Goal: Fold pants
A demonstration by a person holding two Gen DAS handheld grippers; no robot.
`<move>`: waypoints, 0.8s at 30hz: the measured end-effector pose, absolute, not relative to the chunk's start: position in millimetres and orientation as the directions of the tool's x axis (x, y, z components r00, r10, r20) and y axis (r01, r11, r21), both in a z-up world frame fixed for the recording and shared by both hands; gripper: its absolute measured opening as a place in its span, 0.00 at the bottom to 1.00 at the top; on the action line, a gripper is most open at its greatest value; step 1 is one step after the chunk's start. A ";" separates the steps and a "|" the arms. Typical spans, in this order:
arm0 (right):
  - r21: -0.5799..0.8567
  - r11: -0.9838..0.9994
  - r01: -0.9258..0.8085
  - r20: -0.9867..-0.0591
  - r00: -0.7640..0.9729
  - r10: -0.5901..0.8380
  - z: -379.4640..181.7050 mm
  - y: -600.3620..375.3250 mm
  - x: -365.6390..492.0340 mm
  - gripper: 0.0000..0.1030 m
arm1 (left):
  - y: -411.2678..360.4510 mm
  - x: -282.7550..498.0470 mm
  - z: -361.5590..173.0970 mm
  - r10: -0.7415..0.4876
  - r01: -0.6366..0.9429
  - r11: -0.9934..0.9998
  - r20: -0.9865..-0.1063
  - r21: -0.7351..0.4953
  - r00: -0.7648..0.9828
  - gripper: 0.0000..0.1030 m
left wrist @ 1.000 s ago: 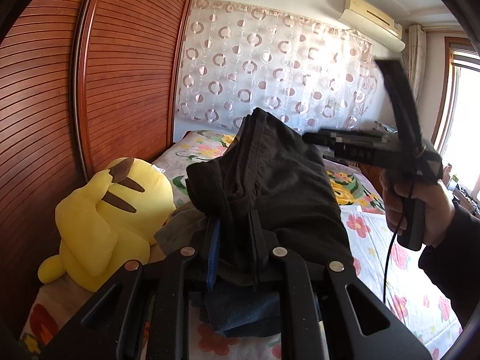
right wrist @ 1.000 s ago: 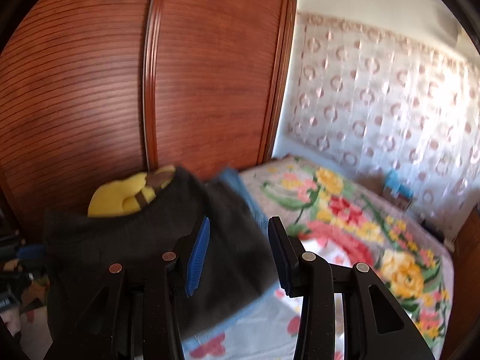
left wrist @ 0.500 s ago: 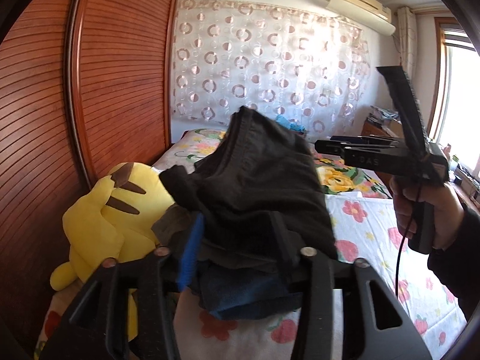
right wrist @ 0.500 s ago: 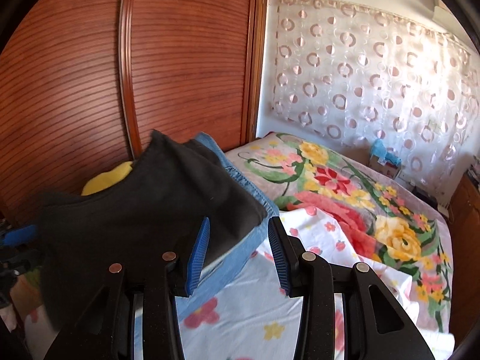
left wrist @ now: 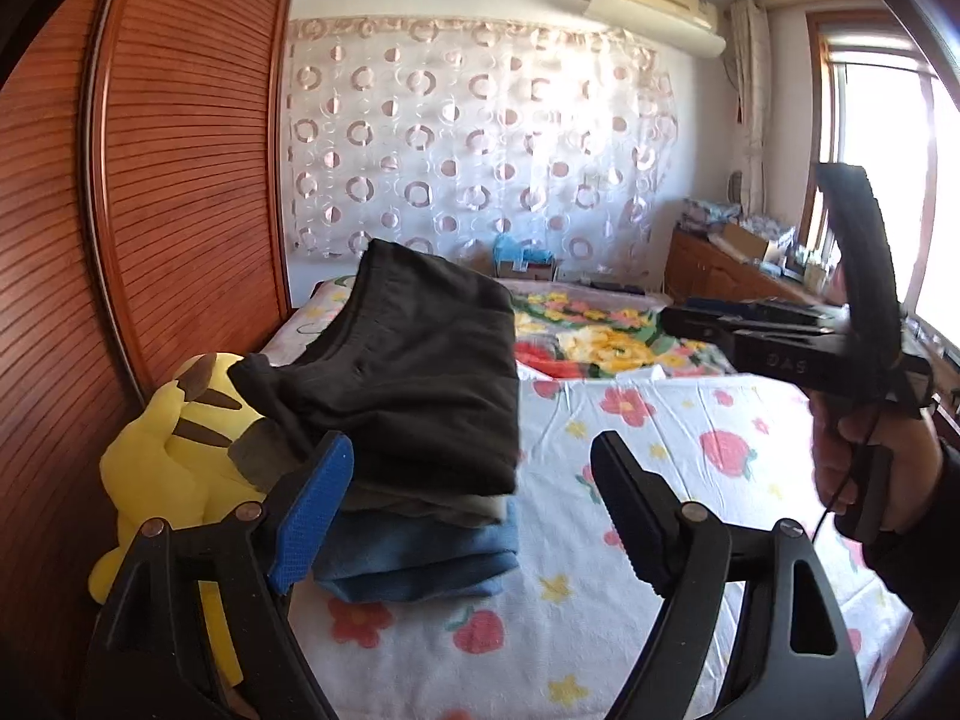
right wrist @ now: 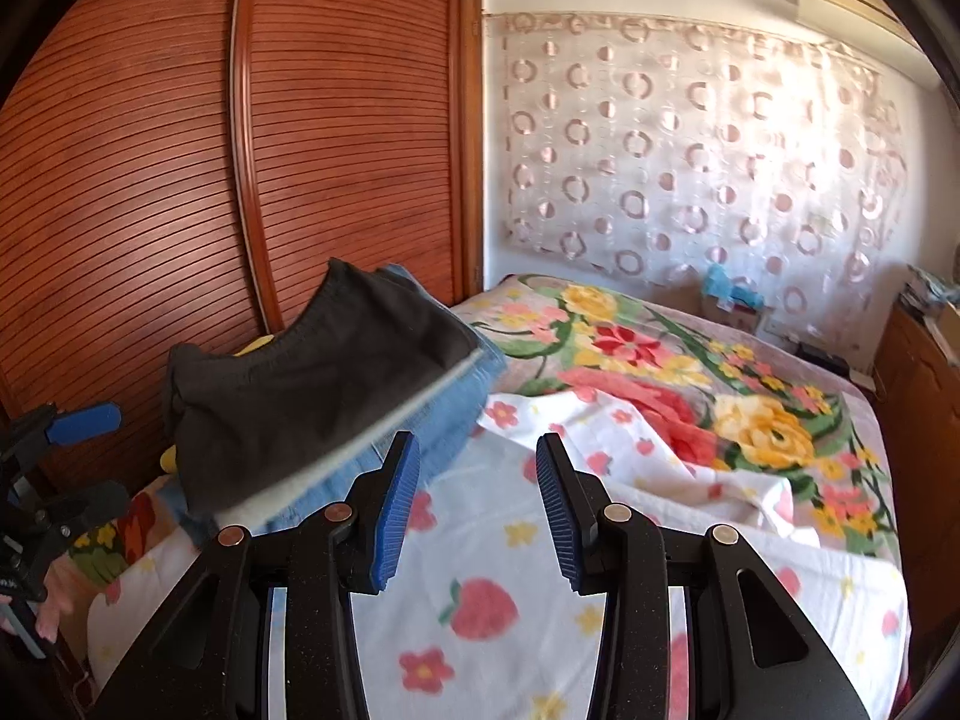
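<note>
Folded black pants (left wrist: 414,372) lie on top of a stack with a grey piece and folded blue jeans (left wrist: 420,558) beneath, on the floral bed sheet (left wrist: 660,462). The stack also shows in the right wrist view (right wrist: 312,396). My left gripper (left wrist: 468,504) is open and empty, just in front of the stack, apart from it. My right gripper (right wrist: 474,504) is open and empty, to the right of the stack over the sheet. The right gripper's body (left wrist: 792,348) shows held in a hand at the right of the left wrist view.
A yellow plush toy (left wrist: 174,450) sits left of the stack against the wooden wardrobe doors (right wrist: 240,168). A flowered blanket (right wrist: 690,378) covers the far bed. A wooden cabinet (left wrist: 732,276) with clutter stands at the right by the window.
My left gripper has opened, let go of the black pants and drawn back from the stack. The pants now rest on the pile. My right gripper has drawn back to the right.
</note>
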State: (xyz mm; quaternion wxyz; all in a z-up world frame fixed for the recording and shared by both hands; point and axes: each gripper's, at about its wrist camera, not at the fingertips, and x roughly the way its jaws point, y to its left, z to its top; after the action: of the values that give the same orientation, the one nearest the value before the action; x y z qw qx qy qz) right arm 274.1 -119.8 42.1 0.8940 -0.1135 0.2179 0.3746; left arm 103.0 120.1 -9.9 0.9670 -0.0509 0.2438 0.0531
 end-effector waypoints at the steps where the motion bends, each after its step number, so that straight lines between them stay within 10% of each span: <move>1: -0.038 0.700 -0.713 -0.472 0.631 0.616 42.6 -124.4 269.7 0.41 | 116.2 102.9 -9.0 0.069 -0.115 0.991 -0.478 -0.069 0.876 0.80; 15: 0.013 0.801 -0.599 -0.450 0.711 0.540 43.0 -187.6 193.2 0.41 | 64.3 97.0 -3.7 0.004 -0.028 0.999 -0.471 -0.043 0.882 0.80; 24: 0.006 0.876 -0.482 -0.422 0.793 0.439 52.5 -205.0 129.9 0.68 | 26.7 92.0 0.0 -0.021 0.011 1.000 -0.472 -0.024 0.881 0.80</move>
State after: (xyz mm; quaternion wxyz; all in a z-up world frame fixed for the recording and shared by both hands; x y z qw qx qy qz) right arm 129.9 -205.0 52.5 0.9456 -0.0510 0.2097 0.2436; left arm 92.0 26.7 0.0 0.9699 -0.0101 0.2433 -0.0081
